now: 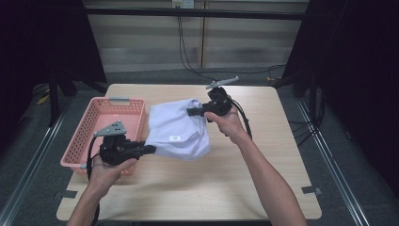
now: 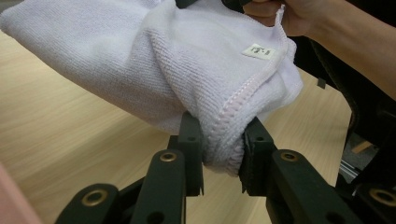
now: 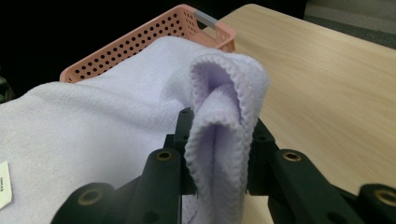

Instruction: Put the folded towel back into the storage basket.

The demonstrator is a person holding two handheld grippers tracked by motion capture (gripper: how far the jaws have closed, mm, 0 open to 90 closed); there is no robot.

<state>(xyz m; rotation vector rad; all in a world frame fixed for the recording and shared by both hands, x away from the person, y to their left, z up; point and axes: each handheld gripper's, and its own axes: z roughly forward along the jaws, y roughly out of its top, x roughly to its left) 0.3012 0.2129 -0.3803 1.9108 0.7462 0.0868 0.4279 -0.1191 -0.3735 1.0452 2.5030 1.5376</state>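
Note:
A pale lilac folded towel (image 1: pixel 179 129) with a small white label hangs above the wooden table (image 1: pixel 263 183), stretched between both grippers. My left gripper (image 1: pixel 149 149) is shut on its near-left corner; in the left gripper view the stitched hem of the towel (image 2: pixel 187 70) is pinched between the black pads, left gripper (image 2: pixel 223 158). My right gripper (image 1: pixel 193 112) is shut on the far-right corner; in the right gripper view a folded loop of the towel (image 3: pixel 84 140) stands up between the jaws, right gripper (image 3: pixel 219 154).
A pink perforated basket (image 1: pixel 94 127) with a grey handle sits at the table's left edge, just behind my left hand; the basket (image 3: pixel 140 39) also lies beyond the towel. Dark floor and cables surround the table.

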